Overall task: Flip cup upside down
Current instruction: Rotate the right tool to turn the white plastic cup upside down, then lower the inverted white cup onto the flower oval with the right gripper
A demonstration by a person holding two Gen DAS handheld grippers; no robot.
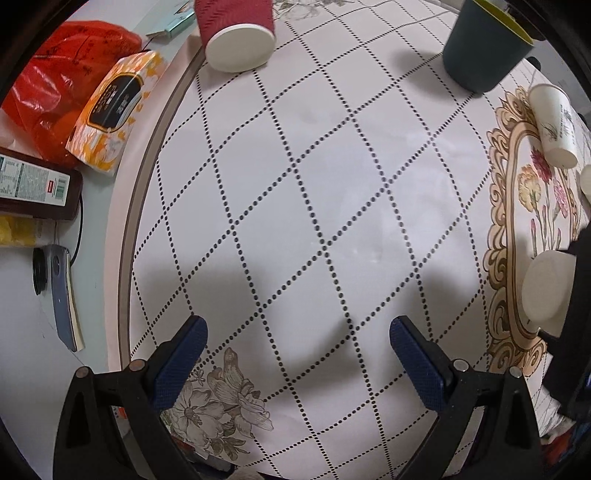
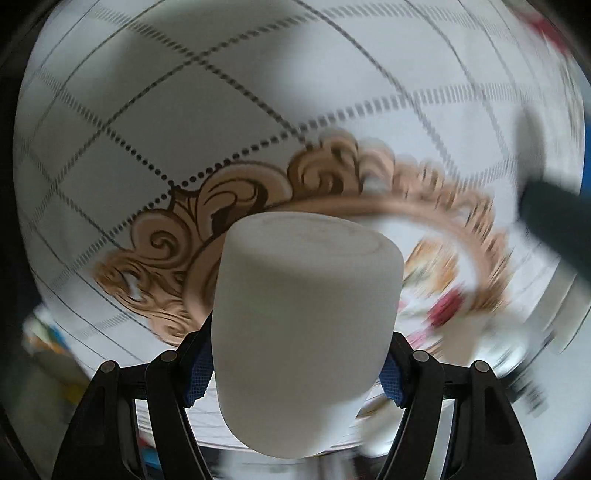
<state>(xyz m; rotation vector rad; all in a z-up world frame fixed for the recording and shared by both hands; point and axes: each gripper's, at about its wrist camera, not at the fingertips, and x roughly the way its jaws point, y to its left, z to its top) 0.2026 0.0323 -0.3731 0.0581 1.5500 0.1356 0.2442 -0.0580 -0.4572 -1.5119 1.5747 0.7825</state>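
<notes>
**White cup clamped in right claw, mid-flip; placement outstanding**

The right claw (image 2: 297, 373) was clamped on the white cup (image 2: 306, 325), blue pads pressed against opposite sides of the wall. The cup's closed base faced away from the camera toward the table (image 2: 110, 184); its mouth was out of view toward the wrist. Background was motion-blurred, so rotation was judged to be under way. Whether the cup touched the cloth could not be told. In the left wrist view the same cup (image 1: 546, 286) appeared at the right edge, over the ornate floral border.

The left claw (image 1: 298, 354) was spread apart, holding nothing, above the dotted-grid area.

Judged status: grasp done; inversion partly done; setting down on the rim and release remained.

Room: a wide bare stretch of cloth lay ahead of the left claw. Obstacles nearby were a printed paper cup (image 1: 554, 125) lying on its side, a dark teal cup (image 1: 484, 48) and a red cup (image 1: 236, 33) farther off. The table edge ran along the left, with a tissue pack (image 1: 114, 110) beyond it.
</notes>
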